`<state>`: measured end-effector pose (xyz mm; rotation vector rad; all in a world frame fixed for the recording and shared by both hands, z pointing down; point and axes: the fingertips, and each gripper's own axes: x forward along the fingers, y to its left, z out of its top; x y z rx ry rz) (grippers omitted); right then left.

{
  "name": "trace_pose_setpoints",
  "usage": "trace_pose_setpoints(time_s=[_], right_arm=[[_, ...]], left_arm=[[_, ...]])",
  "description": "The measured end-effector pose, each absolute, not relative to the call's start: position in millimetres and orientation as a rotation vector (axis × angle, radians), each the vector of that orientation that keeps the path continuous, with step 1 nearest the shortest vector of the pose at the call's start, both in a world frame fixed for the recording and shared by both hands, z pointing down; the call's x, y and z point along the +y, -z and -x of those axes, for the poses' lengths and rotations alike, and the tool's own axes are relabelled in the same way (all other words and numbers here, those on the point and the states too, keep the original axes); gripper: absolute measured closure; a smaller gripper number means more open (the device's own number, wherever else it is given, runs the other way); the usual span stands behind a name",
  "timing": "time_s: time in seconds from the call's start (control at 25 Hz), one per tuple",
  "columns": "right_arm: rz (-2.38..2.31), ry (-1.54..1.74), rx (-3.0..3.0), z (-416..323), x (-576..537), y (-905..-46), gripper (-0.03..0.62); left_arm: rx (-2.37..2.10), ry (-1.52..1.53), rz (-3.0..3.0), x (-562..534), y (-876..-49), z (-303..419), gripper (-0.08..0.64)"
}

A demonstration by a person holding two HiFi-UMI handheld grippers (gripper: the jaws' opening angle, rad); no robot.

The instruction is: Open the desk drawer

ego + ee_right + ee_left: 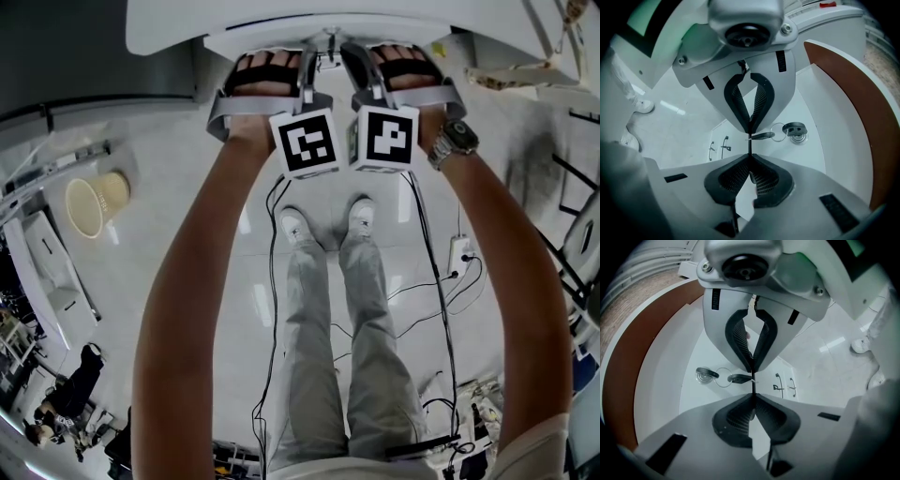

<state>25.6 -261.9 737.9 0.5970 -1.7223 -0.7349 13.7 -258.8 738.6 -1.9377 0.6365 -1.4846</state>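
Note:
In the head view both grippers are held side by side against the white desk (234, 23) at the top of the frame, and their tips are hidden under its edge. My left gripper (267, 80) (753, 380) is shut, tips against the glossy white drawer front (670, 394), which mirrors it. My right gripper (398, 75) (749, 140) is shut the same way on that front (820, 159). A thin dark strip runs out from each pair of tips; I cannot tell whether it is gripped. A key (740, 378) (761, 136) on a ring hangs from the lock (705, 374) (795, 130).
A brown band (628, 380) (862, 117) borders the white front. On the floor below are the person's shoes (295, 225), cables (272, 309), a power strip (461, 251) and a tan bucket (94, 202) at the left. Small cabinet handles (778, 383) show farther off.

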Motion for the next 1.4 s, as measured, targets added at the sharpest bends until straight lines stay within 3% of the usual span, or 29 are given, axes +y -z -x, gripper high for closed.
trace_pose_setpoints(time_s=[1.4], right_arm=[[-0.514, 0.73, -1.711, -31.9, -212.7, -738.8, 0.557]], left_arm=[[0.529, 1.512, 1.98, -203.7, -742.6, -14.8, 0.54]])
